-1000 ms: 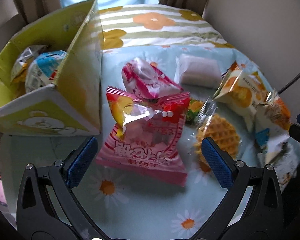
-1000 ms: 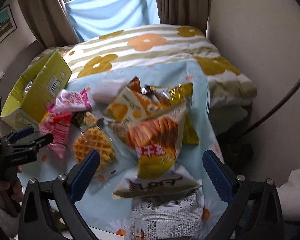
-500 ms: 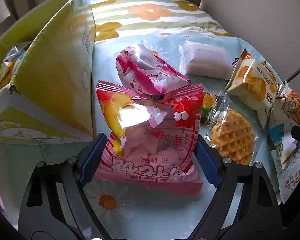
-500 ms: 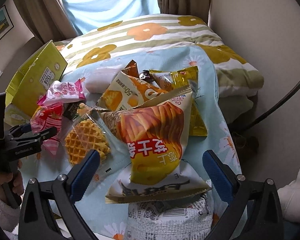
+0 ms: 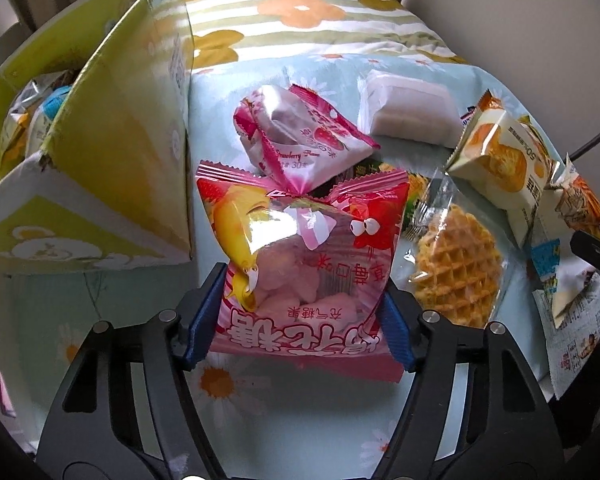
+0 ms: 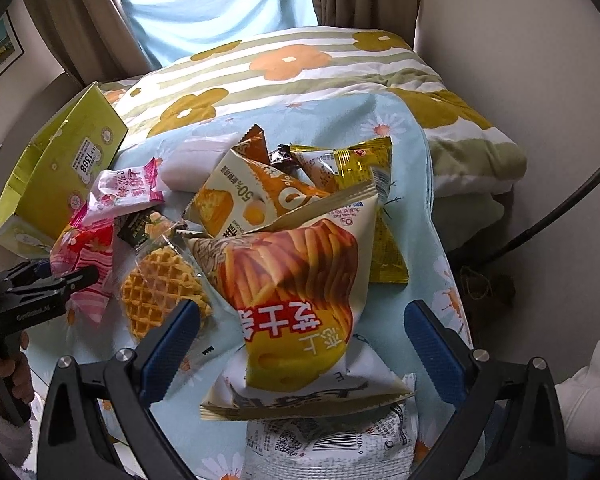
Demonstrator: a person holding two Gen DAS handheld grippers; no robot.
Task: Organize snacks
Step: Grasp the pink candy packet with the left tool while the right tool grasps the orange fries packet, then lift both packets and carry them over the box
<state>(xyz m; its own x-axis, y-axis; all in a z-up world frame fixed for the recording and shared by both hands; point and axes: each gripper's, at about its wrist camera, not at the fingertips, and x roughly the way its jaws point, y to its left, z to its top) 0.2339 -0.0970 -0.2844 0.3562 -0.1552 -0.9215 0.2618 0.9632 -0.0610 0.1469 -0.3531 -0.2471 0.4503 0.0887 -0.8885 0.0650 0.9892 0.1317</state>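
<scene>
Low in the left wrist frame, my left gripper (image 5: 300,322) fingers, just closing, pinch the pink marshmallow bag (image 5: 306,276); right gripper (image 6: 300,354) gapes unclenched. I'd squeeze gently, lifting toward the yellow box (image 5: 100,176), upper left.

Glossy plastic film on the pink marshmallow bag (image 5: 304,276), glare flashing off its clear window. The waffle (image 5: 456,272) sits in crinkly transparent wrap. Matt printed cardboard on the yellow-green box (image 5: 112,184), raw torn edge showing. Soft daisy-print cloth (image 5: 300,412) underneath. The cheese-stick bag (image 6: 300,292) looks matt, papery; the gold packet (image 6: 360,164) behind shines metallic.
</scene>
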